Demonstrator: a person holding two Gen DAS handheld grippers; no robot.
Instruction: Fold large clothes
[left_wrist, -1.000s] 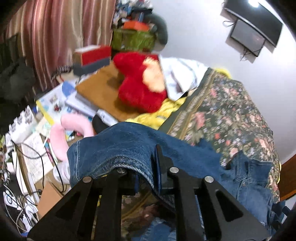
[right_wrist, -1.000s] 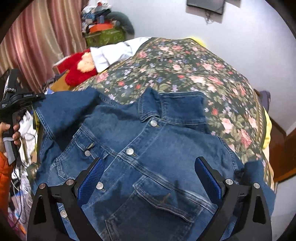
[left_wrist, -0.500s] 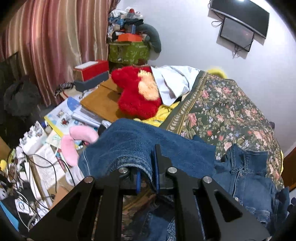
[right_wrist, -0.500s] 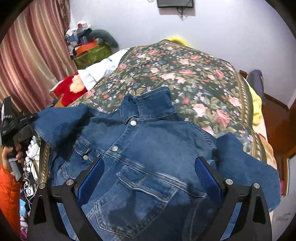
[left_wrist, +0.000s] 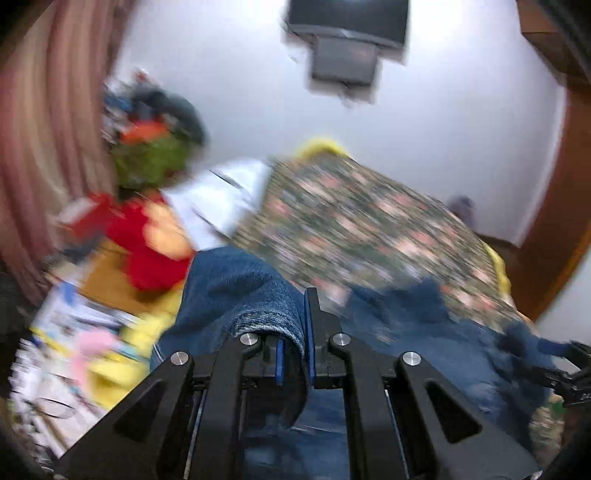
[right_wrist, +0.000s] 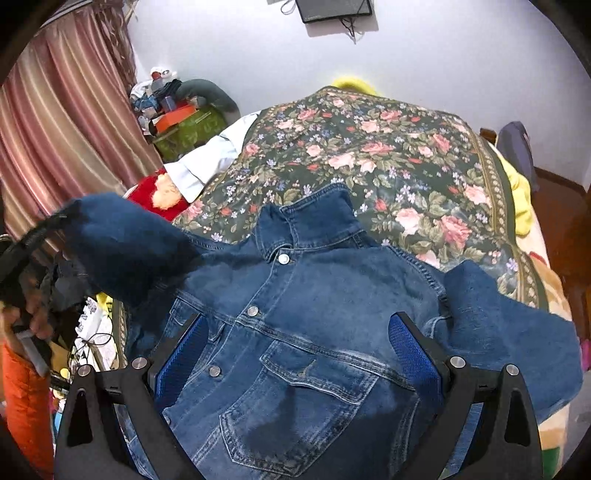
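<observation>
A blue denim jacket (right_wrist: 295, 317) lies front up on the floral bedspread (right_wrist: 388, 155), collar toward the far wall. My left gripper (left_wrist: 294, 350) is shut on the jacket's left sleeve (left_wrist: 240, 291) and holds it lifted; in the right wrist view the sleeve (right_wrist: 122, 240) hangs raised at the left with that gripper (right_wrist: 22, 251) blurred. My right gripper (right_wrist: 297, 350) is open and empty, hovering above the jacket's chest pocket (right_wrist: 295, 398). The right sleeve (right_wrist: 509, 325) lies spread to the right. The left wrist view is motion-blurred.
A red plush toy (right_wrist: 162, 192) and a white cloth (right_wrist: 210, 155) lie at the bed's left edge. Cluttered boxes (right_wrist: 184, 125) and a striped curtain (right_wrist: 55, 122) stand left. A yellow blanket (right_wrist: 517, 192) edges the bed's right side. Papers and cables (left_wrist: 55, 354) cover the floor.
My left gripper has swung right toward the jacket's body, carrying the sleeve up and inward. My right gripper has drawn back slightly, staying open above the jacket.
</observation>
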